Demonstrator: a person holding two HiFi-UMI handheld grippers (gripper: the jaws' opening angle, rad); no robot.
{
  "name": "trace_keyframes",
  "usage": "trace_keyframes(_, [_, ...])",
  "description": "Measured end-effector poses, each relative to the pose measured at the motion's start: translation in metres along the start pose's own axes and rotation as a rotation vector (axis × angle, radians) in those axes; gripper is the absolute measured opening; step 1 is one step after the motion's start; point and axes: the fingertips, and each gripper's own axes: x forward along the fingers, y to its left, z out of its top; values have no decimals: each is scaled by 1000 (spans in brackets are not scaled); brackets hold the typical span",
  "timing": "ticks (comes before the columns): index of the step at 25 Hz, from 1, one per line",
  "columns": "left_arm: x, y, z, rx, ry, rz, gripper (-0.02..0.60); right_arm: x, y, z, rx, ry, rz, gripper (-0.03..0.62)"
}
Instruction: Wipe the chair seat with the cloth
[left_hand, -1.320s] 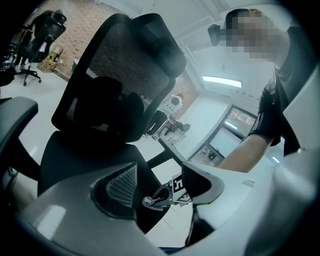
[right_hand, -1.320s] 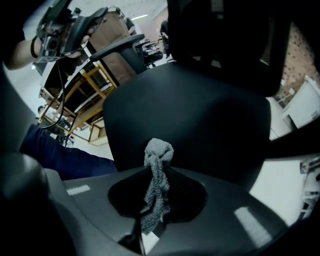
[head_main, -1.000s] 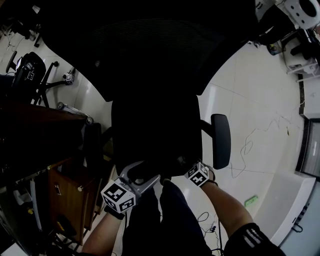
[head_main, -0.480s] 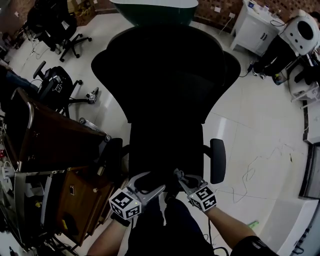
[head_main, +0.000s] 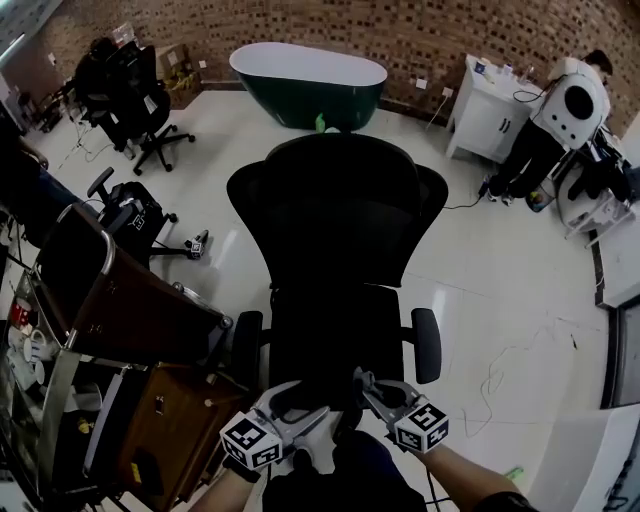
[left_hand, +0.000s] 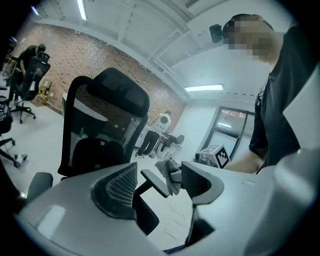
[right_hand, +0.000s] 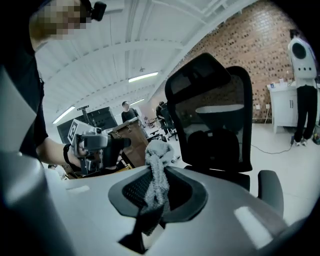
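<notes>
1. Head view first: a black office chair (head_main: 335, 200) sits dead centre on the pale floor (head_main: 500, 260). Its backrest is towards the brick wall, and the chair seat (head_main: 335, 325) faces the person.
2. Padded armrests stick out either side of that seat, the right armrest (head_main: 427, 345) plain to see.
3. Over to the right gripper (right_hand: 157, 189): its jaws are clamped tight on the cloth (right_hand: 158, 167). It is a grey fluffy rag, bunched up, poking above the jaw tips and trailing down between them.
4. Where is the cloth? Up in the air at the front of the chair. In the right gripper view the seat lies beyond it, so the cloth is not on the seat.
5. Now the left gripper (left_hand: 159, 171): jaws spread wide with nothing gripped. Through the gap you catch an armrest and, further off, the cloth in the other gripper.
6. From the head view, both grippers sit side by side at the seat's front edge, left and right of its middle, marker cubes towards the person.
7. Around the room: a dark green bathtub (head_main: 308, 78) stands by the brick wall and a white cabinet (head_main: 490, 115) sits at far right. A second black chair (head_main: 130, 85) is at far left, and a brown wooden unit (head_main: 160, 400) stands just left of the chair.
</notes>
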Motion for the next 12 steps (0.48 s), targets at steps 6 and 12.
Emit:
trace_keyframes(6, [-75, -42, -10, 45, -18, -85, 301, -23, 69, 8, 35, -106, -80, 58])
trace_keyframes(12, [-155, -84, -35, 100, -5, -123, 290, -68, 147, 3, 43, -209, -142, 58])
